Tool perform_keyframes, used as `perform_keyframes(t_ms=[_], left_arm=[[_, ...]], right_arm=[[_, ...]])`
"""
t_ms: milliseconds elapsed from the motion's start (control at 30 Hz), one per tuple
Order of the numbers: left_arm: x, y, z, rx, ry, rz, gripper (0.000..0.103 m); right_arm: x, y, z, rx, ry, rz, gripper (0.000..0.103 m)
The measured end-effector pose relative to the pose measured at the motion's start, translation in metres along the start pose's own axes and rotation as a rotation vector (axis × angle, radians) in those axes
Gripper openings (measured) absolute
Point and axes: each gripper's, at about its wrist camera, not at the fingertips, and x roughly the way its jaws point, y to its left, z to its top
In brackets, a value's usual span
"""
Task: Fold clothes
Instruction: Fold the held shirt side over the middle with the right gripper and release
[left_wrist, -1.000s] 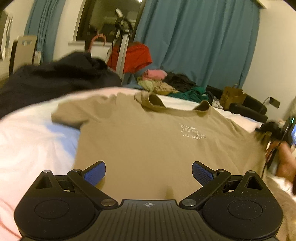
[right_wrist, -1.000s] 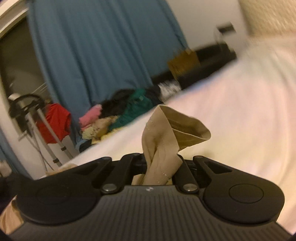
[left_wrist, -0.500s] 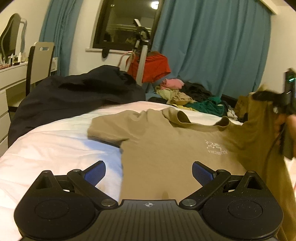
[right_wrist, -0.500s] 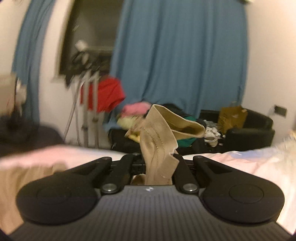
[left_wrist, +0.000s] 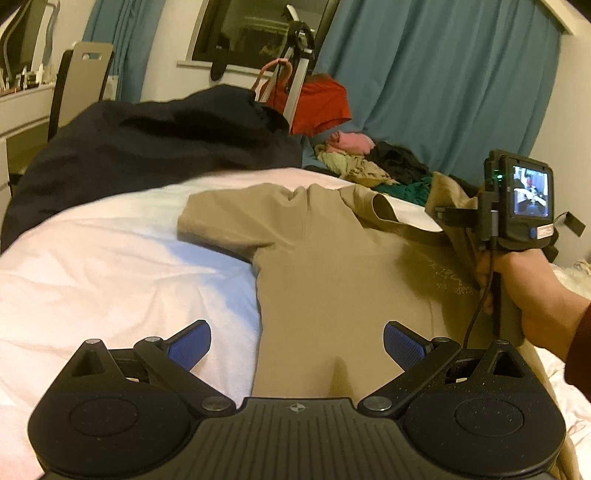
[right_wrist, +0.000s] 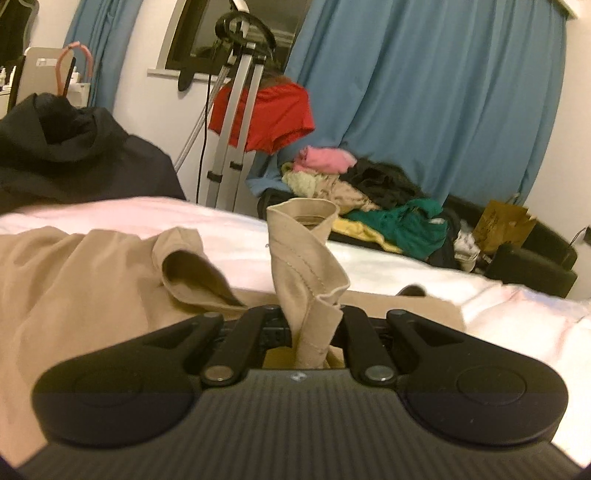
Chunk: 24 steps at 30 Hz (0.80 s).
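A tan T-shirt (left_wrist: 332, 266) lies face up on the white bed (left_wrist: 110, 266), collar toward the far side. My left gripper (left_wrist: 297, 343) hovers open over the shirt's lower hem, its blue pads (left_wrist: 190, 345) wide apart and empty. My right gripper (right_wrist: 308, 326) is shut on the shirt's right sleeve (right_wrist: 299, 258), whose cuff sticks up between the jaws. In the left wrist view the right gripper (left_wrist: 448, 214), held by a hand (left_wrist: 535, 295), carries that sleeve above the shirt's chest, right of the collar (left_wrist: 384, 206).
A dark garment (left_wrist: 147, 147) is heaped on the bed's far left. Beyond the bed lie a pile of mixed clothes (right_wrist: 369, 199), a tripod (right_wrist: 236, 110) with a red garment (right_wrist: 273, 114), blue curtains (right_wrist: 424, 92) and a brown paper bag (right_wrist: 502, 225).
The right gripper has swung in from the right with the sleeve, folding that side over the shirt's chest. The left gripper has drifted sideways along the hem and stays open.
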Motion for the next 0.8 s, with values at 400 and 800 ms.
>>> perform_keyframes(t_ms=[400,800], left_arm=[[0.0,-0.013,-0.005,0.053,-0.026,0.013,0.101],[-0.058,-0.036,-0.022,0.123,-0.069,0.02,0.101]], right_arm=[[-0.087,-0.023,-0.005,0.183,-0.05,0.225,0.096],[-0.332,-0.116,-0.086,0.429,-0.092,0.238,0.096]])
